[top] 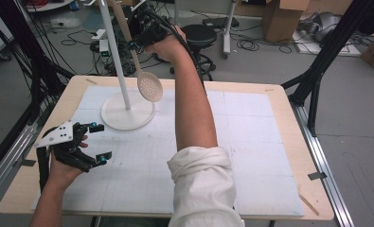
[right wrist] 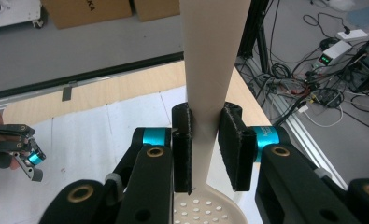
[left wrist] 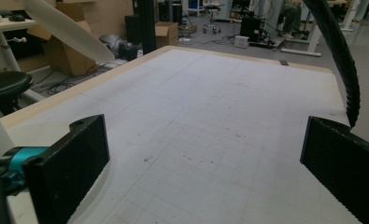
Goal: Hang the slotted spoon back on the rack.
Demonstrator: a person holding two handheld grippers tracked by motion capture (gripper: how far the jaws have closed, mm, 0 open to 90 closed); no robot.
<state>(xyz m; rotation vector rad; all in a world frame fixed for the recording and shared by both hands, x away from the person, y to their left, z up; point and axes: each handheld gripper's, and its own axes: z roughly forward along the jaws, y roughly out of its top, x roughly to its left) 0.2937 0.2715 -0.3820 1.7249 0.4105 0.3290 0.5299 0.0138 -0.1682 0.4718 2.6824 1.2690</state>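
A cream skimmer hangs head down in the air over the far edge of the table, its perforated bowl (top: pixel 150 87) just right of a white stand's pole (top: pixel 116 56). My right gripper (top: pixel 136 45) is raised high at the back and is shut on the skimmer's long handle (right wrist: pixel 210 56). In the right gripper view both pads press the handle from either side, with the holed bowl (right wrist: pixel 205 211) below them. My left gripper (top: pixel 101 142) rests low at the table's left, open, with nothing between its jaws (left wrist: pixel 205 158).
The stand's round white base (top: pixel 128 112) sits on the white gridded mat (top: pixel 251 142) at the back left. A black stool (top: pixel 199 35), cables and cardboard boxes (top: pixel 281 16) lie on the floor beyond the table. The right forearm crosses the table's middle.
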